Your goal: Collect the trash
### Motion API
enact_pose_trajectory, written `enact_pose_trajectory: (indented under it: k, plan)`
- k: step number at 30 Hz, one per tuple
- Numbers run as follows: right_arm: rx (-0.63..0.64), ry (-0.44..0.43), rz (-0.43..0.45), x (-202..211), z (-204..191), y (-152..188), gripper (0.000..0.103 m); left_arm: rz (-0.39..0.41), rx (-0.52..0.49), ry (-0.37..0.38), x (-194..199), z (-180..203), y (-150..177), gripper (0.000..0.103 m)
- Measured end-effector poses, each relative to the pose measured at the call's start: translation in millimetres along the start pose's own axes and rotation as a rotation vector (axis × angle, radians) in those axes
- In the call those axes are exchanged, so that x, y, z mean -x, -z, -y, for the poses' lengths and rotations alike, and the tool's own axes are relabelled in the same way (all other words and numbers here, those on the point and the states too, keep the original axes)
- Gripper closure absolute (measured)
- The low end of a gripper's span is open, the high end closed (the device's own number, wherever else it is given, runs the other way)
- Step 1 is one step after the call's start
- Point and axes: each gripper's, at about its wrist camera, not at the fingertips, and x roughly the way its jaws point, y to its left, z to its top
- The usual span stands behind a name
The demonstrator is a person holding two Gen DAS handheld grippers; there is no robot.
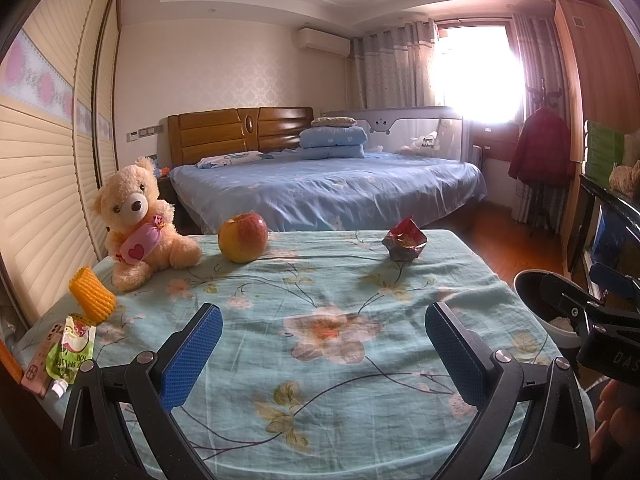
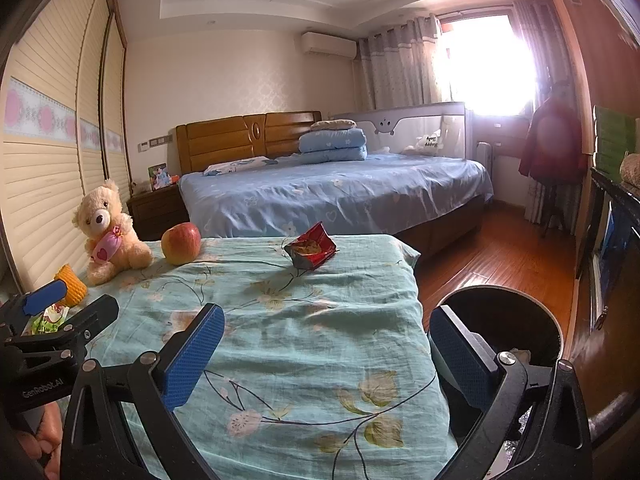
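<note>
A crumpled red snack wrapper (image 1: 404,243) lies at the table's far right; it also shows in the right wrist view (image 2: 311,249). A yellow foam fruit net (image 1: 91,299) and a green squeeze pouch (image 1: 70,347) lie at the left edge. A dark trash bin (image 2: 504,322) stands on the floor right of the table, with pale scraps inside. My left gripper (image 1: 324,342) is open and empty over the near middle of the table. My right gripper (image 2: 326,344) is open and empty over the table's near right edge, beside the bin.
A teddy bear (image 1: 138,224) and an apple (image 1: 242,237) sit at the far left of the floral tablecloth (image 1: 320,280). A pink phone (image 1: 38,364) lies under the pouch. A blue bed (image 1: 328,188) stands behind the table, wooden floor (image 2: 500,248) to the right.
</note>
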Motion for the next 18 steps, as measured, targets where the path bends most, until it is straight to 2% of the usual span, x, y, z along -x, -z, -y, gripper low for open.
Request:
enact_pose_trajectory:
  k: [18]
  plan:
    - [-0.013, -0.010, -0.026, -6.3, 0.1, 2.4, 0.000, -0.020, -0.002, 0.009, -8.9, -1.3, 0.4, 0.001]
